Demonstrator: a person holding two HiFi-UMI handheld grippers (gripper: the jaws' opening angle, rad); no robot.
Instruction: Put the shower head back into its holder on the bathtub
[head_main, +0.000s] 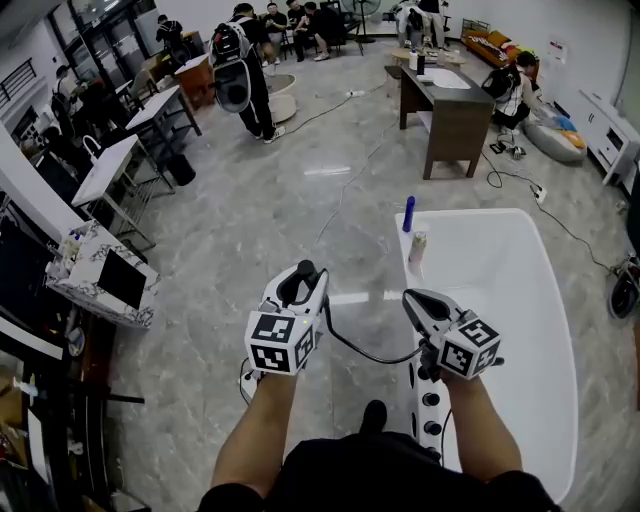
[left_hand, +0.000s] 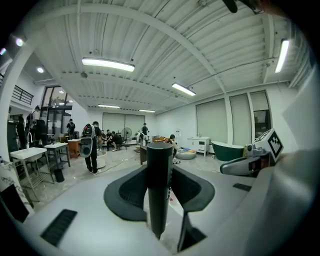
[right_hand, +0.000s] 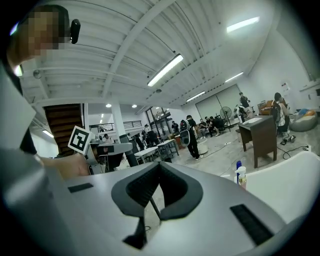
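Note:
My left gripper is shut on the black shower head, whose handle stands upright between the jaws. Its black hose sags in a curve toward the white tap fitting with dark knobs at the near end of the white bathtub. Just right of the left one, over the tub's near rim, my right gripper is level and shut, with nothing between its pads. A thin stretch of hose shows below its jaws. I cannot make out the holder.
A blue bottle and a pale spray bottle stand on the tub's far left rim. A dark wooden desk is beyond the tub. Several people are at the far end; white tables line the left. A cable lies on the grey floor.

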